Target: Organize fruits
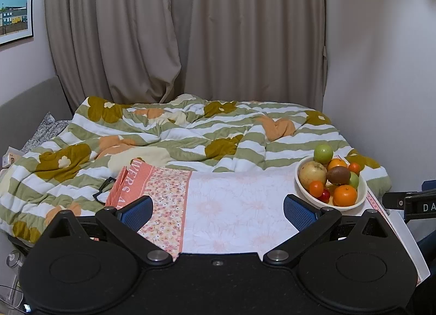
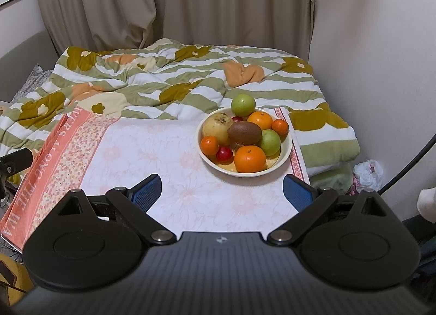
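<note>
At the bottom of each frame we see our own black gripper housing, which cuts off the near edge of the table. The left gripper (image 1: pixel 218 210) stands spread wide with nothing between its blue pads (image 1: pixel 137 212); the right gripper (image 2: pixel 223 195) is likewise released and empty. Beyond them lies the floral tablecloth (image 2: pixel 169 151), its lettering at the left only partly readable. The cream bowl (image 2: pixel 286 155) of fruit sits just past the right gripper's right finger, at centre right of that frame; in the left view it lies at the far right. A kiwi (image 2: pixel 244 132) tops the pile, hiding the fruit beneath. Behind it lies the rumpled quilt (image 1: pixel 163 129), then curtains (image 1: pixel 177 29).
</note>
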